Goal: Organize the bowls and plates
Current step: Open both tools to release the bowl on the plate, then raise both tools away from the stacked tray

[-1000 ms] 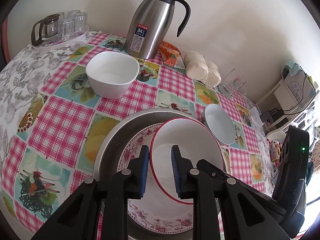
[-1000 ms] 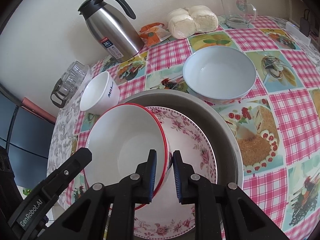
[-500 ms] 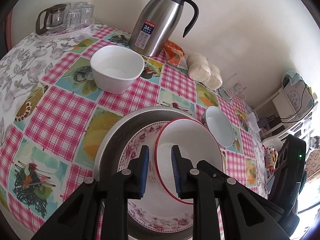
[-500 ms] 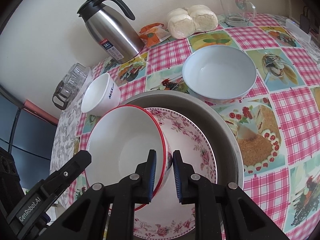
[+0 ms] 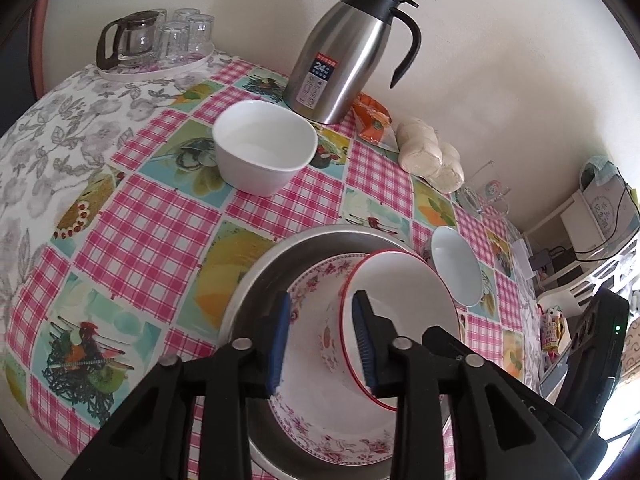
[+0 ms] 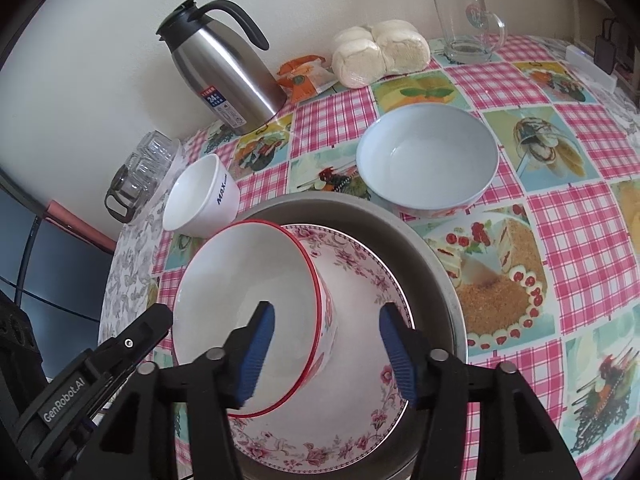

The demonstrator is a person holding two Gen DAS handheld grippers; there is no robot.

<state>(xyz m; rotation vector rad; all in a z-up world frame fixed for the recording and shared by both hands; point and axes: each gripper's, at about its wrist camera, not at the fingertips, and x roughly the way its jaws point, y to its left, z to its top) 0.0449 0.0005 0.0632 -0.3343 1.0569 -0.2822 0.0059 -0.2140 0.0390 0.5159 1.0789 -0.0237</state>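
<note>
Both grippers just let go of the red-rimmed bowl

The red-rimmed bowl (image 6: 256, 304) sits tilted inside the flowered plate (image 6: 360, 432), which lies in the metal pan (image 6: 432, 248), so it's nesting biggest-first. The left gripper (image 5: 322, 340) and right gripper (image 6: 328, 354) have just been opening; their jaws straddle the bowl's rim without pressing. Only the right view shows "MAX" on the white cup (image 6: 204, 200) beyond the pan; only the left view shows the shelf (image 5: 592, 232) off the desk (image 5: 140, 232).

Around the wide steel basin (image 6: 436, 256), the checked-cloth counter (image 6: 568, 240) lies bare on the camera's right. A pale blue bowl (image 6: 428, 156) crowds its far rim; a square white bowl (image 6: 200, 200) stands near its far-left rim, and a steel thermos jug (image 6: 228, 76) blocks the wall behind.
</note>
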